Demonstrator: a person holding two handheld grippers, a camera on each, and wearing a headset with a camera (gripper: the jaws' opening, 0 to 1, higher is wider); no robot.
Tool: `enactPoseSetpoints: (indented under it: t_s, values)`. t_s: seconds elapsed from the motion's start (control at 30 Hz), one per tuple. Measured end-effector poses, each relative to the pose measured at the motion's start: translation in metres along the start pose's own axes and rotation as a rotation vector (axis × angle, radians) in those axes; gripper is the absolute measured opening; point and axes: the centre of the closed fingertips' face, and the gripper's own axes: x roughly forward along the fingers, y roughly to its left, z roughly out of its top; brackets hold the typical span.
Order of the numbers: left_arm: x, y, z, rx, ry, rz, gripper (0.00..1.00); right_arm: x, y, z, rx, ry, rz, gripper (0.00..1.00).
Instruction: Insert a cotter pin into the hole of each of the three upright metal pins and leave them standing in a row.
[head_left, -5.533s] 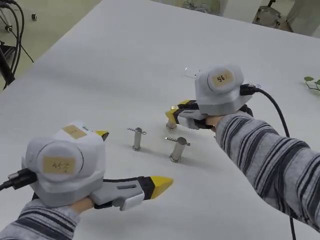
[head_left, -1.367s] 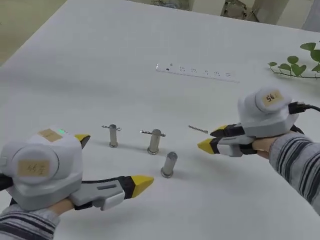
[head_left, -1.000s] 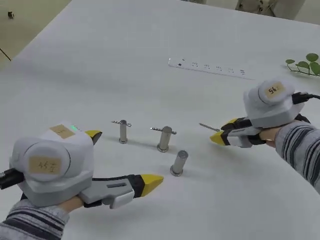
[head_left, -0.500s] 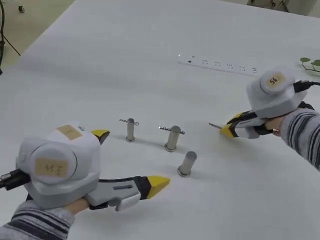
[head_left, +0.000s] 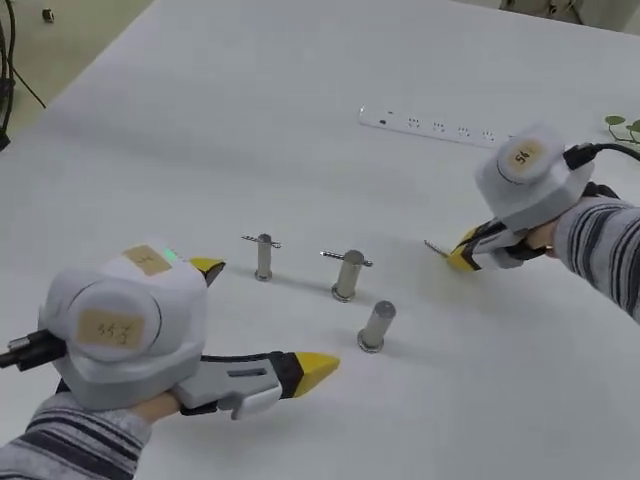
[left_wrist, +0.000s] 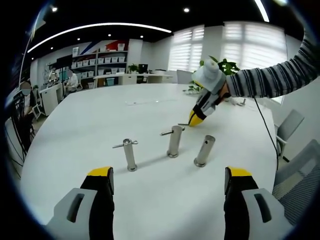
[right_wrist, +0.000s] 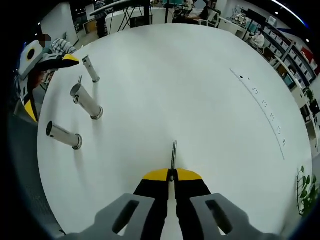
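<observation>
— While the right gripper (head_left: 460, 260) hangs low over the surface (head_left: 250, 120), what does it hold?

— Its jaws are pressed together on a cotter pin (right_wrist: 173, 152), which juts forward from the tips. I hold it by one end so that the free end can enter a hole.

— Status of the three pins?

— All upright and near one another. Left pin (head_left: 264, 258) and middle pin (head_left: 346, 276) each carry a fitted cotter (head_left: 330, 256) through the top. Bare pin (head_left: 376, 327) stands nearer me, out of line with the other two. I judge it the target; it is well apart from the right gripper.

— Left gripper?

— Left gripper (left_wrist: 169, 176) is spread wide and empty, facing the three pins. I judge it placed to steady the bare pin during insertion.

— Surroundings?

— White surface. A power strip (head_left: 440, 130) lies at the far side, a plant (head_left: 625, 125) at the right edge. Room: open office with shelves (left_wrist: 95, 67), blinds (left_wrist: 240, 45) and ceiling lights (left_wrist: 186, 9).
</observation>
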Motion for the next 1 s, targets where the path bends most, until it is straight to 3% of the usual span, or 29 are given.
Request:
enactPoseSetpoints:
  t_s: [0.17,0.27,0.57,1.0]
  values:
    - [-0.001,-0.004,-0.002,-0.02,0.015,-0.022,0.86,0.0,0.001,-0.002,-0.027,0.023,-0.025,0.0]
    - [-0.002,-0.005,-0.002,0.0,0.021,-0.019,0.86,-0.004,0.003,-0.004,-0.068,0.037,-0.039,0.0]
    - [-0.006,-0.017,0.011,0.01,0.007,-0.051,0.82,-0.02,0.012,-0.002,-0.087,-0.004,-0.058,0.0]
    - [-0.011,-0.051,0.022,-0.023,-0.002,-0.141,0.7,-0.058,0.06,-0.003,-0.123,-0.077,-0.064,0.0]
